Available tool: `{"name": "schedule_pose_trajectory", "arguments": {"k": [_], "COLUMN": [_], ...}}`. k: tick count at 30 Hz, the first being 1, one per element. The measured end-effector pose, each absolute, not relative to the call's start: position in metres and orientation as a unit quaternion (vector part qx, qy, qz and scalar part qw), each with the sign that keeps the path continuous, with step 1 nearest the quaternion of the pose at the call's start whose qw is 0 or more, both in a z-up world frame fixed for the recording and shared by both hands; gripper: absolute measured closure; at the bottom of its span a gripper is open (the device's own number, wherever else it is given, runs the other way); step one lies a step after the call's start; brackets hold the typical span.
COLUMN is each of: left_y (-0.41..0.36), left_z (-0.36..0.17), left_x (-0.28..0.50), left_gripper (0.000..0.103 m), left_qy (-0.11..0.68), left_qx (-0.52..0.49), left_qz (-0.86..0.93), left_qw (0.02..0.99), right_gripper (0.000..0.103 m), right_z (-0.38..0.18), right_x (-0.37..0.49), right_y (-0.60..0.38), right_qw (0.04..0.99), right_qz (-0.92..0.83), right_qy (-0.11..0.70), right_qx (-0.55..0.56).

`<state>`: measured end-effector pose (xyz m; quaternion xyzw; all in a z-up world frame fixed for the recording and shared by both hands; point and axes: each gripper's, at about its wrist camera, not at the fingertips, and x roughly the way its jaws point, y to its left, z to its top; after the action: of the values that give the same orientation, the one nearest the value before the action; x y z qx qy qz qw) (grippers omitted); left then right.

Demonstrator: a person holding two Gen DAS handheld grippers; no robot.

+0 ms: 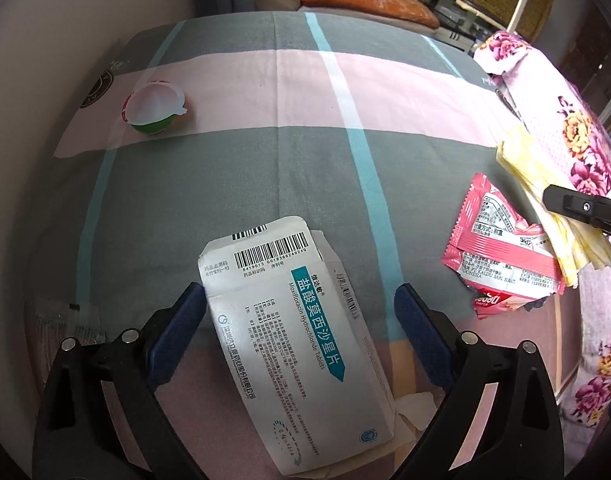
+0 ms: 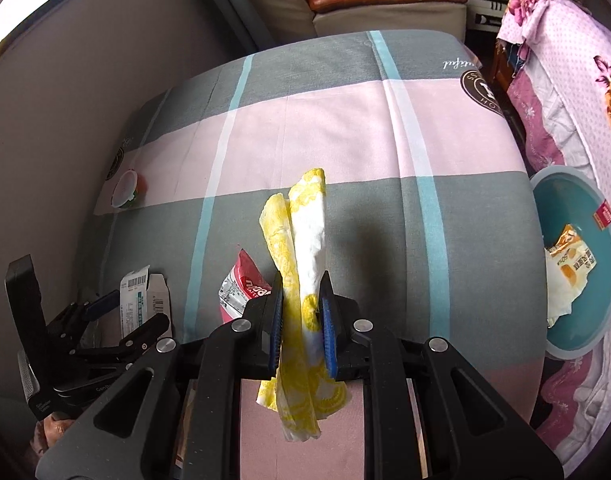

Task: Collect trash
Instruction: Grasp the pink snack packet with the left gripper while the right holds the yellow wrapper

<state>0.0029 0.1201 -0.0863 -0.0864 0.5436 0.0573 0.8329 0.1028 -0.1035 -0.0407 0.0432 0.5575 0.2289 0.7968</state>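
Left wrist view: left gripper [image 1: 301,312] is spread wide, straddling the flattened medicine box [image 1: 297,344] at bottom centre; neither pad touches it yet. Pink snack wrapper [image 1: 505,252] lies at right, jelly cup [image 1: 155,108] at upper left, both loose on the plaid cloth [image 1: 245,168]. To grab the box, I'd lower until the pads flank its long edges, then close; it's flat, so it will likely buckle or slip if pinched too high.

Right wrist view: right gripper [image 2: 301,320] is pinching a yellow-white napkin [image 2: 301,240] at mid-frame, both ends hanging free. Teal bin [image 2: 609,280] sits at right edge with a wrapper already inside. Best bet: swing right, get fully over the rim before releasing, since the limp tail could drape outside.
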Motion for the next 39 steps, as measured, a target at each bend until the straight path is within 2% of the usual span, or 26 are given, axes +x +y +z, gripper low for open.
{"name": "schedule_pose_trajectory", "arguments": {"k": [11,23,30,39], "left_y": [0.042,-0.002,-0.001,-0.052], "left_z": [-0.075,-0.106,-0.088,-0.088], "left_x": [0.034,0.071,0.072,0.098], "left_gripper": [0.008,0.008,0.008,0.008], "left_qy": [0.524,0.556,0.561,0.586], "left_qx": [-0.084,0.000,-0.062,-0.069], "left_qz": [-0.027,-0.022,-0.047,-0.070], "left_qw": [0.847,0.831,0.824,0.804], "right_gripper": [0.087,0.087,0.087,0.087], "right_z": [-0.040,-0.054,-0.057,-0.052], "right_x": [0.090,0.101,0.110,0.110], "right_y": [-0.133,-0.170,-0.213,-0.250], "right_qw": [0.797,0.794,0.802,0.813], "right_qz": [0.223,0.207,0.183,0.171], "right_qy": [0.558,0.562,0.553,0.535], "right_qx": [0.066,0.101,0.134,0.156]}}
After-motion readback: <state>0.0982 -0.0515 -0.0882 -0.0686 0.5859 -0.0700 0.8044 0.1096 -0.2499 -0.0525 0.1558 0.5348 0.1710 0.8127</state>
